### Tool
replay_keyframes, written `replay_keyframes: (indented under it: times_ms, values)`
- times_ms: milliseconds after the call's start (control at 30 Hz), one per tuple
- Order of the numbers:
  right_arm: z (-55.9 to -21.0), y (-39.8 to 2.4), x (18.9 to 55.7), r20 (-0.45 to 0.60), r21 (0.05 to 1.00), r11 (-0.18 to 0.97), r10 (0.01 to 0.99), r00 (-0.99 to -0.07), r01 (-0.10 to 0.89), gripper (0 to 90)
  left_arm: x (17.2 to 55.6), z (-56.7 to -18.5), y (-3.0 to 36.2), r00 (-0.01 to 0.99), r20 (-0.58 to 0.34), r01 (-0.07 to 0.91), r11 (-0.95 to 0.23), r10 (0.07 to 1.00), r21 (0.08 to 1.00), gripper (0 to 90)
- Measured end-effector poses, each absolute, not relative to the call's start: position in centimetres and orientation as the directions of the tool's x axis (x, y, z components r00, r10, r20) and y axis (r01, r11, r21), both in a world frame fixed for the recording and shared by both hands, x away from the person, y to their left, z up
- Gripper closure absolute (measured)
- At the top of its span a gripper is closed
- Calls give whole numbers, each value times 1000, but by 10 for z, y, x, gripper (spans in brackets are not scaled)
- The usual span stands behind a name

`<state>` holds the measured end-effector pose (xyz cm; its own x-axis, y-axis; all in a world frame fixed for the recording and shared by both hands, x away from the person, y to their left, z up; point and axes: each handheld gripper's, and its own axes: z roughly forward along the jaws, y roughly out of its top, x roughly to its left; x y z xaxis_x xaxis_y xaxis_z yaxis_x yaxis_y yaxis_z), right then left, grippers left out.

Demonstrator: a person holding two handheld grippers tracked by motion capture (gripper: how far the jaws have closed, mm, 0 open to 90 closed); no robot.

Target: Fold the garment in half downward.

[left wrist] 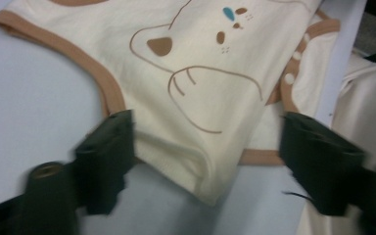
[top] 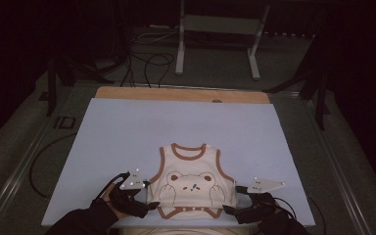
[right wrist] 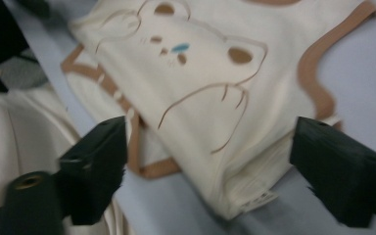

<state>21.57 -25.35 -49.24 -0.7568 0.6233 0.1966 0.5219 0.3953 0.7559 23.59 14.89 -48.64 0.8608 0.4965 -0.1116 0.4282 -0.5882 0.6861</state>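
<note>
At the table's near edge, both grippers' fingers (left wrist: 105, 161) flank the vest (top: 192, 183), spread.

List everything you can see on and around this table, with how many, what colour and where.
baby vest: one, cream with brown trim and a bear print, flat at the near edge of the sheet, neck hole away from the person
sheet: one, pale blue, covers most of the table
table: one, wooden, far edge bare beyond the sheet
metal frame: one, white, on the floor beyond the table
cables: several, black, on the floor beyond the table
left claw: one, black, open, jaws either side of the vest's lower corner
right claw: one, black, open, jaws either side of the vest's other lower corner
</note>
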Motion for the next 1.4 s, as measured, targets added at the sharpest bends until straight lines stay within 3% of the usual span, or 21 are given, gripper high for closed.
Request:
replay_keyframes:
  times_ms: [33, 133, 233, 700, 1400]
  values:
    - [-492, -254, 216, 197, 756, 395, 623, -757, 522, 134, 236, -485, 148, 864, -119, 429, -590, 490, 685, 203]
    - [-488, -257, 217, 171, 772, 386, 639, -750, 506, 136, 237, -483, 145, 883, -125, 409, -609, 453, 679, 58]
    - [-483, -261, 218, 163, 786, 367, 654, -739, 498, 136, 238, -480, 142, 898, -122, 384, -617, 423, 687, 3]
    - [-463, -257, 231, 116, 784, 399, 659, -743, 476, 130, 259, -457, 146, 899, -79, 348, -595, 431, 725, 2]
    - [-428, -239, 285, 12, 817, 442, 629, -777, 370, 101, 300, -430, 142, 909, -47, 306, -584, 415, 752, 2]
